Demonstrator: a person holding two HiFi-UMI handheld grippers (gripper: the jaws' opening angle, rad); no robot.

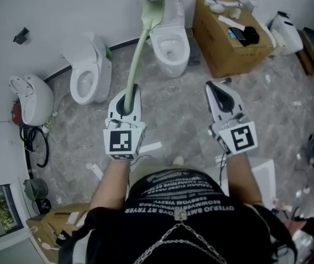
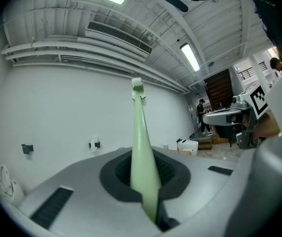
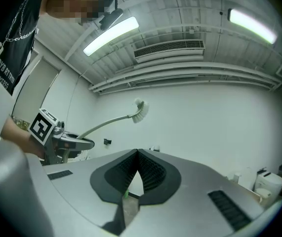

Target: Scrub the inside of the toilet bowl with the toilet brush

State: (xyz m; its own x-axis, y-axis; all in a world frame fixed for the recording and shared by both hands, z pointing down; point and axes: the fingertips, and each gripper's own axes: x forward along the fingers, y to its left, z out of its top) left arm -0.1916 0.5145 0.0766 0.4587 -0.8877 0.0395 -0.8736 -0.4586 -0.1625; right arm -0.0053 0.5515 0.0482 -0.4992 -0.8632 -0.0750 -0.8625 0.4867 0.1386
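The left tool (image 1: 125, 99) is clamped on the lower end of the toilet brush (image 1: 138, 47). Its pale green plastic handle is smooth and slim, bowing slightly towards the white bristle head (image 1: 153, 7). It looks light but long, so a hold this near the end probably lets the head wag, and the glossy shaft may twist in the jaws. The head is up in the air, not yet inside the glazed white toilet bowl (image 1: 185, 47) ahead. The right tool (image 1: 221, 95) is pressed together on nothing, its ribbed dark pads (image 3: 148, 169) meeting.
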